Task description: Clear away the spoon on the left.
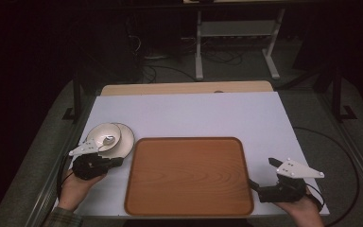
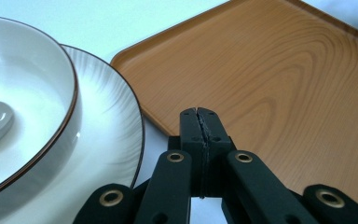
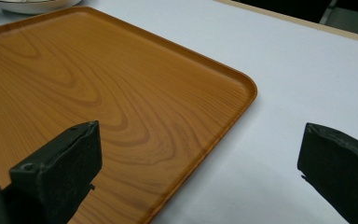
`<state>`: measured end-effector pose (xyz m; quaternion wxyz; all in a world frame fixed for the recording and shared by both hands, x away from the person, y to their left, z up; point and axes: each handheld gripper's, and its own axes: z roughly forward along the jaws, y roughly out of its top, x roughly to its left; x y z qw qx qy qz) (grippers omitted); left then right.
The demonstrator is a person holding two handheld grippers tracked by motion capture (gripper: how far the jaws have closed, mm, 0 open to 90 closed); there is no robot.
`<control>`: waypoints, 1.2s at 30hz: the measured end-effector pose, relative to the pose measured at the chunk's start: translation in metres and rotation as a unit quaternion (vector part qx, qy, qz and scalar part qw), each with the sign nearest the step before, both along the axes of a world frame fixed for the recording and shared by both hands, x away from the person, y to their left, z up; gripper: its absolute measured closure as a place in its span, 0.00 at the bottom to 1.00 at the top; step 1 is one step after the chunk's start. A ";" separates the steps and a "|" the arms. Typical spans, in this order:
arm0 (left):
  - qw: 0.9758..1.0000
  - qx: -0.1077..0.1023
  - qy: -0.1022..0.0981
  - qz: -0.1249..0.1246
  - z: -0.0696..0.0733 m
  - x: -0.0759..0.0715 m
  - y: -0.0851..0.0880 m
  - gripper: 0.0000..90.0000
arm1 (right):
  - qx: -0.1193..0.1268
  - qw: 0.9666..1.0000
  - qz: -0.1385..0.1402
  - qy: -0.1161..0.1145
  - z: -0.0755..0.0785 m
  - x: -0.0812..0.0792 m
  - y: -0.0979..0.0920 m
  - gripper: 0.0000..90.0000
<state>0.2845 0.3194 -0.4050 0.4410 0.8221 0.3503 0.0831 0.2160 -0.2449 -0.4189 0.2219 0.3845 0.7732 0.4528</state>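
Observation:
A wooden tray point(image 1: 189, 175) lies in the middle of the white table. Left of it a white bowl point(image 1: 105, 135) with a spoon point(image 1: 108, 140) in it sits on a white plate point(image 1: 125, 142). My left gripper point(image 1: 121, 161) rests on the table just in front of the plate, jaws shut with nothing between them. In the left gripper view its tips point(image 2: 200, 114) meet between the plate point(image 2: 107, 135) and the tray point(image 2: 270, 79). My right gripper point(image 1: 261, 172) stands open at the tray's right edge. Its jaws straddle the tray's corner point(image 3: 242, 86) in the right gripper view.
The white table top point(image 1: 194, 113) extends behind the tray, with a wooden strip point(image 1: 184, 88) along its far edge. Beyond the table are a metal desk frame point(image 1: 236, 42) and cables on the floor. A hand holds each gripper at the near edge.

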 end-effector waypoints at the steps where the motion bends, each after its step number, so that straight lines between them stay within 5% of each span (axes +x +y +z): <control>1: 1.000 0.000 -0.001 0.003 0.000 0.000 0.001 0.99 | 0.000 1.000 0.000 0.000 0.000 0.000 0.000 0.00; 36: 0.998 0.002 -0.013 0.064 0.008 -0.007 0.042 0.99 | -0.003 1.000 -0.003 -0.001 0.000 0.000 -0.003 0.00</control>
